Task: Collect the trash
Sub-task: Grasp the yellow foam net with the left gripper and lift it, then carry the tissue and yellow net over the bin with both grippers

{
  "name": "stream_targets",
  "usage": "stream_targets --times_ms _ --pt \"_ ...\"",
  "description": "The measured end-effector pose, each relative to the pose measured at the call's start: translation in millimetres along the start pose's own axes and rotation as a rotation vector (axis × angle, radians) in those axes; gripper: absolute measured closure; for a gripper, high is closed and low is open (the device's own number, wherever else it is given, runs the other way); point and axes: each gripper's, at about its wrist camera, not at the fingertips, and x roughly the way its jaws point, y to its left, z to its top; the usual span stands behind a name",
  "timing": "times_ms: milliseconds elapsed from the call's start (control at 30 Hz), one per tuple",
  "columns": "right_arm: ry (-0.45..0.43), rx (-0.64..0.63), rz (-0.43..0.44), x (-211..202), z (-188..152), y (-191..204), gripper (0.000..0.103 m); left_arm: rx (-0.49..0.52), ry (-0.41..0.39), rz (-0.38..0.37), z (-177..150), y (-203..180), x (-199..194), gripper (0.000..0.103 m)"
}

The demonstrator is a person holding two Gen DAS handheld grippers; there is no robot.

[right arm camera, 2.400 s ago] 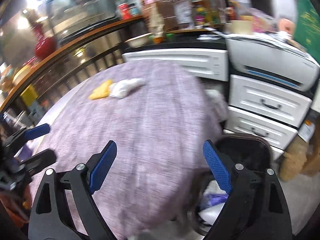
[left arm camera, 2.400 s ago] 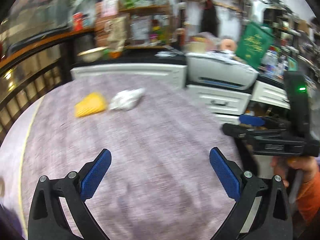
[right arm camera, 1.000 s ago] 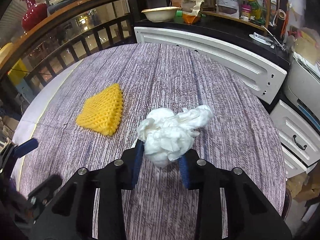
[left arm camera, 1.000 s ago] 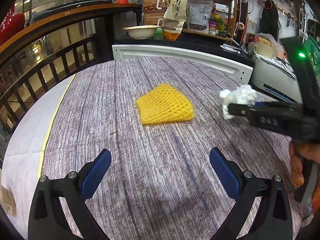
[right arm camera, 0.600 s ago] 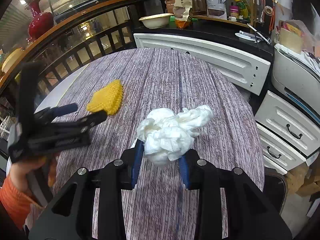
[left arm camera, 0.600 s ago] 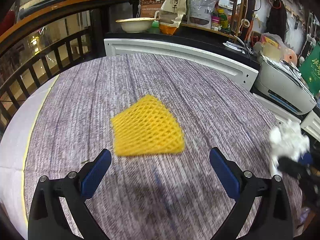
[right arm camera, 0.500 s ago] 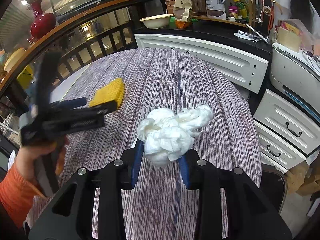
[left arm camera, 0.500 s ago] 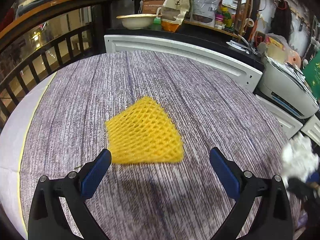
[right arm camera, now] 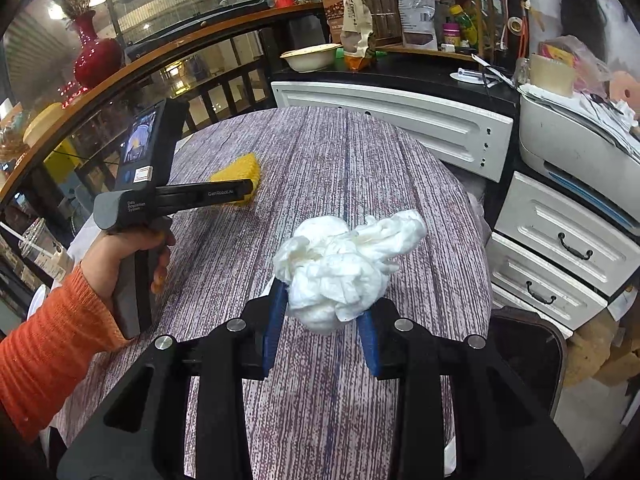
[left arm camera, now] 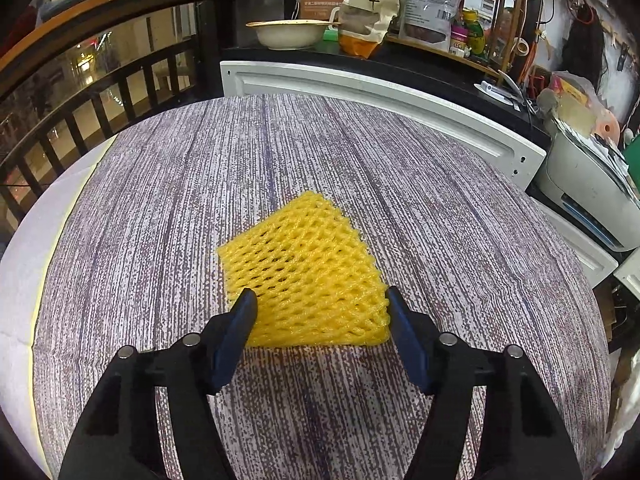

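Note:
A yellow foam fruit net [left arm camera: 304, 272] lies flat on the round purple-grey table [left arm camera: 160, 200]. My left gripper [left arm camera: 320, 300] has its fingers on either side of the net's near edge, narrowed against it. In the right wrist view the net [right arm camera: 236, 176] shows at the tip of the left gripper [right arm camera: 248, 192]. My right gripper [right arm camera: 322, 312] is shut on a crumpled white tissue [right arm camera: 344, 264] and holds it above the table [right arm camera: 360, 168].
A dark trash bin [right arm camera: 524, 344] stands on the floor by the table's right edge. White drawers [right arm camera: 560, 248] and a printer [right arm camera: 576, 148] stand to the right. A white panel [left arm camera: 360, 92] and a cluttered counter with a bowl [left arm camera: 290, 34] lie behind the table.
My left gripper has moved forward onto the yellow net and its fingers have closed in from wide open to the net's sides. My right gripper still holds the tissue, drawn back slightly.

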Motion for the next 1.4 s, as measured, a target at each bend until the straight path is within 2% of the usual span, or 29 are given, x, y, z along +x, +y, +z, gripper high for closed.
stream_targets --times_ms 67,133,333,500,733,867,1100,1400 --pt "-0.006 0.006 -0.004 -2 -3 -2 0.069 -0.002 -0.013 -0.003 -1 2 -2 0.052" --pt "-0.008 0.016 -0.002 -3 -5 -4 0.069 -0.017 -0.022 -0.026 -2 6 -6 0.070" --pt "-0.041 0.038 -0.018 -11 -13 -9 0.069 -0.026 -0.052 -0.062 -12 13 -24 0.083" --pt "-0.067 0.056 -0.018 -18 -23 -13 0.069 -0.055 -0.080 -0.117 -27 21 -46 0.086" --pt "-0.104 0.044 -0.031 -31 -40 -14 0.069 -0.032 -0.142 -0.188 -54 13 -89 0.086" --pt "-0.120 0.054 -0.029 -40 -53 -16 0.069 0.029 -0.188 -0.207 -72 -2 -116 0.086" --pt "-0.164 0.081 -0.053 -66 -81 -25 0.069 0.086 -0.238 -0.294 -106 -32 -157 0.086" --pt "-0.176 0.222 -0.146 -95 -123 -76 0.069 0.190 -0.237 -0.416 -136 -94 -180 0.086"
